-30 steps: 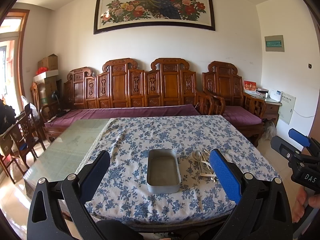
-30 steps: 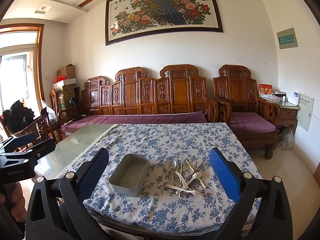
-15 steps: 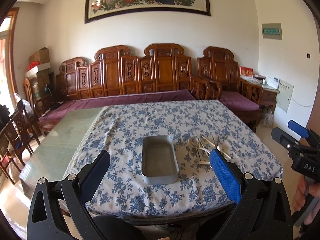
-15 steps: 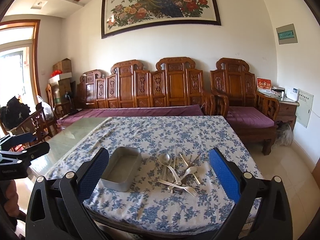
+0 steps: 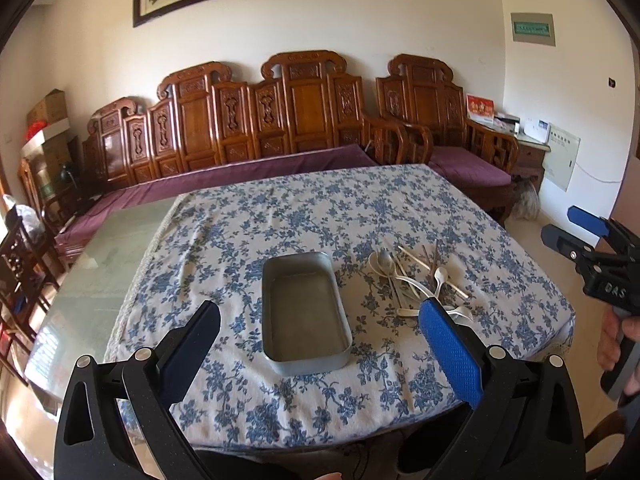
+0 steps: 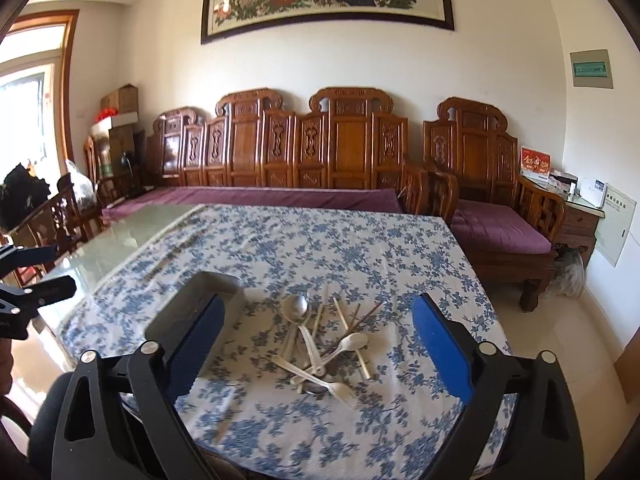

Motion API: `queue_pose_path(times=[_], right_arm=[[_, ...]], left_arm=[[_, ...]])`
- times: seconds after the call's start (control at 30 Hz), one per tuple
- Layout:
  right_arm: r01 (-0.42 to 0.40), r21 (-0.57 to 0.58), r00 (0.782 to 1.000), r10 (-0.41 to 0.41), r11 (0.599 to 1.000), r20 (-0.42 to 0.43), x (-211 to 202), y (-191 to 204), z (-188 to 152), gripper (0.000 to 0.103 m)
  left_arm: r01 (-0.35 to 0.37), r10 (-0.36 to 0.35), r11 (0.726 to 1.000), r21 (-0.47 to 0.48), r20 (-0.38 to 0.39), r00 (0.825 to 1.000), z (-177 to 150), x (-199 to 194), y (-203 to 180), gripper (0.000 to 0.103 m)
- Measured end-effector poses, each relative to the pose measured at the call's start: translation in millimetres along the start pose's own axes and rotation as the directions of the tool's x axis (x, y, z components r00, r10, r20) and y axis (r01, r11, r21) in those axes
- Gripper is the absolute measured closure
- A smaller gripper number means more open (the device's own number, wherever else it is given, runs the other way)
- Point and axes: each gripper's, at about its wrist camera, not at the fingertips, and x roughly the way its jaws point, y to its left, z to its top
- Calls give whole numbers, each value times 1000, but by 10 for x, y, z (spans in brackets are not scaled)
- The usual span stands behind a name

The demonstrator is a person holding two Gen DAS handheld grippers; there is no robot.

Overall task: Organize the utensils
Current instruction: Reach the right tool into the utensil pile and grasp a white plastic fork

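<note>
Approach phase: both grippers are hovering over the near table edge, nothing picked yet.

Left gripper [image 5: 320, 320] is standing wide apart and empty above the metal tray [image 5: 306, 308]. Right gripper [image 6: 320, 324] is also gaping with nothing between its jaws, which have just been closing slightly. The utensil pile [image 6: 320, 344] is lying on the floral tablecloth [image 6: 360, 248] just right of the tray. Risk: spoons, fork and chopsticks are overlapping, so one pinch is likely dragging neighbours or slipping off a thin handle.
</note>
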Motion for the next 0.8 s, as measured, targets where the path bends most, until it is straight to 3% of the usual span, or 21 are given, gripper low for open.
queue_pose_path(times=[0.17, 0.37, 0.57, 0.8], right_arm=[[-25, -22, 997, 23, 999, -74, 365, -181, -19, 21], [-78, -20, 977, 72, 997, -201, 824, -331, -305, 37], [-140, -53, 935, 114, 989, -335, 1272, -231, -696, 43], [-161, -121, 888, 90, 980, -451, 1696, -161, -1096, 45]], left_arm=[[32, -33, 999, -2, -50, 998, 12, 319, -31, 6], [78, -77, 997, 5, -117, 990, -112, 672, -174, 7], [109, -110, 994, -17, -170, 979, -237, 933, -232, 7], [130, -132, 991, -25, -209, 969, -368, 1129, -340, 7]])
